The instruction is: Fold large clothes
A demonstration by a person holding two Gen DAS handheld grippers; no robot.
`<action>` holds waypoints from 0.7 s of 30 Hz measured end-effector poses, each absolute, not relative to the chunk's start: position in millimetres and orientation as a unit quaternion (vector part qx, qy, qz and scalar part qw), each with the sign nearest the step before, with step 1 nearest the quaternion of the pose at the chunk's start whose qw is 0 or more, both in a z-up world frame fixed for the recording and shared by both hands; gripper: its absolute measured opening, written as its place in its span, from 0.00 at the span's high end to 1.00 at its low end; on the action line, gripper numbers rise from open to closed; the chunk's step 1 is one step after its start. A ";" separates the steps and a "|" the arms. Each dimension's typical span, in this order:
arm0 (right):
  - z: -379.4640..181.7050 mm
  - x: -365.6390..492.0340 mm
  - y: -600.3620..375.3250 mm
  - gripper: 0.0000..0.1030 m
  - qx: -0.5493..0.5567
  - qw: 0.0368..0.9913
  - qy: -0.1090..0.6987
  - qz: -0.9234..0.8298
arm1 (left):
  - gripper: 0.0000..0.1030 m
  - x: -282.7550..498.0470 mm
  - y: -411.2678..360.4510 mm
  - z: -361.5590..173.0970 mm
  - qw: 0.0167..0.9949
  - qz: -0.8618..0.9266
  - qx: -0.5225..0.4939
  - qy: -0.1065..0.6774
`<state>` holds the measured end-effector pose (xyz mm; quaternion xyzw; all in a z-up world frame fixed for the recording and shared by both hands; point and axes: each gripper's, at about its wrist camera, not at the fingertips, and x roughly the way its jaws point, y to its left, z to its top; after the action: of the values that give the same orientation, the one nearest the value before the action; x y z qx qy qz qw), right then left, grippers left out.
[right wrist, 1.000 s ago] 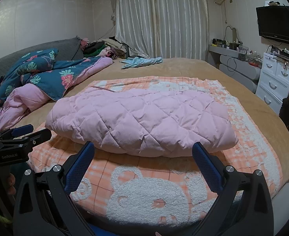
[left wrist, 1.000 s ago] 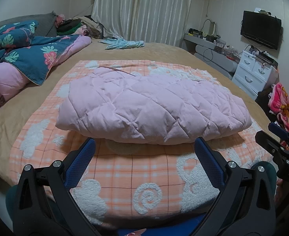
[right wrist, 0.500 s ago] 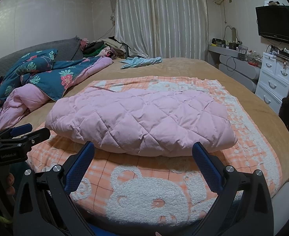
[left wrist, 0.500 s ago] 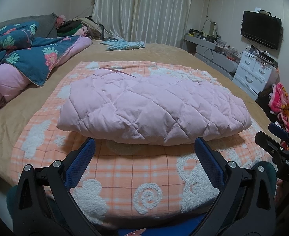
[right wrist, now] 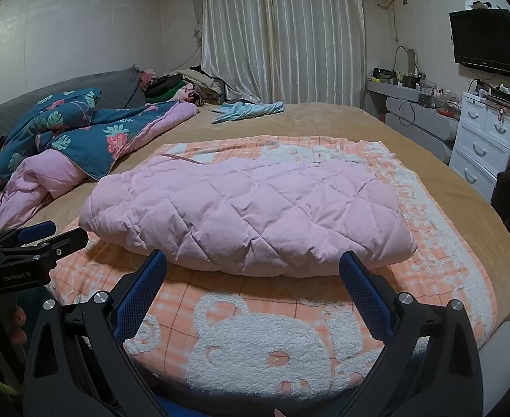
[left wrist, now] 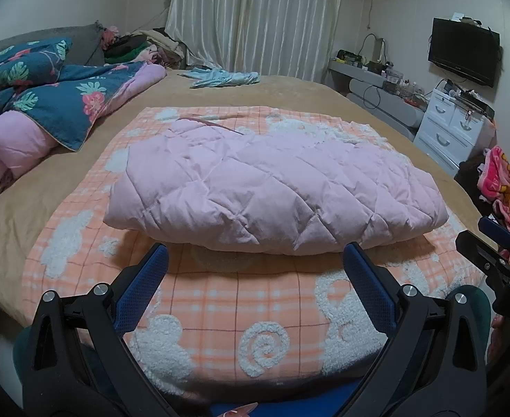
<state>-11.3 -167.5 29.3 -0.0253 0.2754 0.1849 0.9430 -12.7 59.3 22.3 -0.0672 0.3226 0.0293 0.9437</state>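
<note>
A pink quilted padded garment (left wrist: pixel 272 187) lies folded into a thick bundle on an orange checked blanket (left wrist: pixel 220 312) on the bed; it also shows in the right wrist view (right wrist: pixel 251 219). My left gripper (left wrist: pixel 255 260) is open and empty, held just short of the bundle's near edge. My right gripper (right wrist: pixel 253 266) is open and empty, also just short of that edge, further right. The right gripper shows at the right edge of the left wrist view (left wrist: pixel 498 250). The left gripper shows at the left edge of the right wrist view (right wrist: pixel 43 239).
A blue floral duvet with pink lining (right wrist: pixel 67 142) is heaped at the left. A light blue garment (right wrist: pixel 248 111) lies far back on the tan bedspread (right wrist: pixel 341 118). White drawers (right wrist: pixel 487 139) and a shelf stand at the right, with a pink patterned cloth (left wrist: pixel 508 187).
</note>
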 end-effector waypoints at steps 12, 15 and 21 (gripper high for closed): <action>29.4 -11.7 -166.5 0.04 -0.027 0.942 0.276 0.186 | 0.09 -13.1 58.8 20.4 0.943 0.032 -0.065 0.325; 29.3 -11.7 -166.2 0.04 -0.027 0.942 0.277 0.186 | 0.09 -13.1 58.2 20.4 0.943 0.032 -0.064 0.325; 29.5 -11.9 -165.9 0.04 -0.027 0.943 0.277 0.185 | 0.09 -13.9 57.3 19.6 0.943 0.032 -0.064 0.325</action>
<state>-11.9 -165.9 29.5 -0.0267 0.2765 0.1850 0.9427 -13.9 57.3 19.6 -0.0638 0.3254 0.0324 0.9429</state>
